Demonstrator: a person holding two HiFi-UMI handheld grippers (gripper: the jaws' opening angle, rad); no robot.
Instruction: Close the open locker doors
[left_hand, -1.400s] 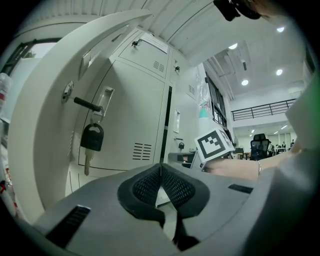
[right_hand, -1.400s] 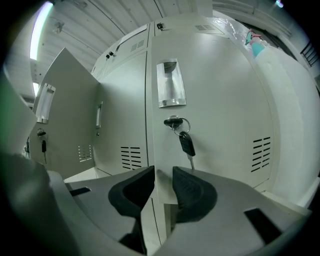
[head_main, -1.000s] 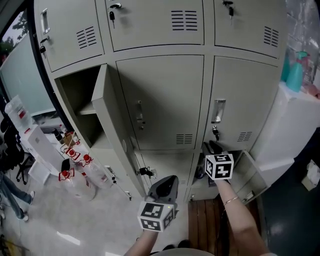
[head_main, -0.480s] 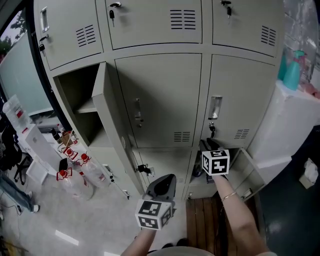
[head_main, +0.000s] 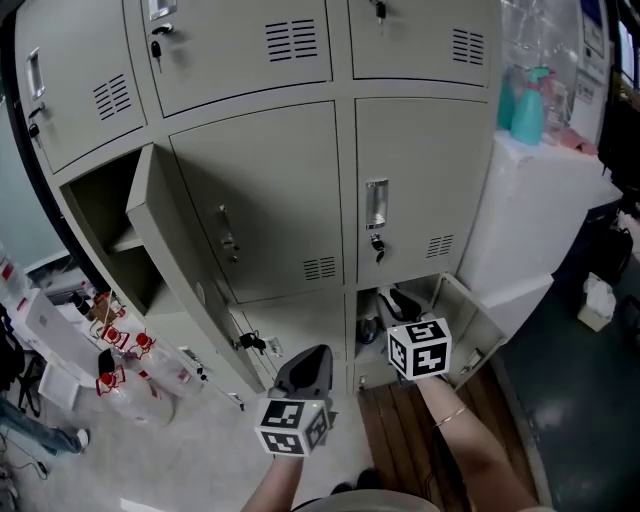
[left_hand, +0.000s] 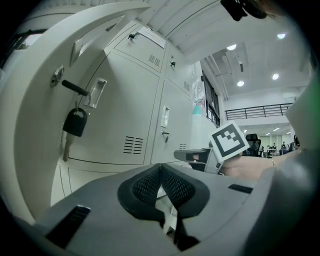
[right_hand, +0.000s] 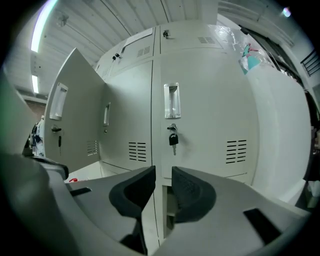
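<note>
The grey lockers have two doors open. A middle-row door (head_main: 165, 235) at the left swings out toward me; it also shows in the right gripper view as the open door (right_hand: 70, 115). The bottom-right locker's door (head_main: 472, 322) hangs open to the right. My right gripper (head_main: 403, 306) is low at that opening, and its jaws are closing with a narrow gap and nothing between them (right_hand: 163, 187). My left gripper (head_main: 305, 372) is in front of the bottom middle locker, shut and empty (left_hand: 161, 182). A key with a black fob (left_hand: 75, 122) hangs from a lock close to it.
A white cabinet (head_main: 540, 210) stands right of the lockers with a teal spray bottle (head_main: 528, 105) on top. Bottles with red caps (head_main: 120, 355) stand on the floor at the left. Wooden boards (head_main: 400, 430) lie under my right arm. Dark things (head_main: 395, 300) lie inside the bottom-right locker.
The head view has swung to the right, so the lockers sit further left in the picture. Both grippers stay low before the bottom row, and the right one is a little lower.
</note>
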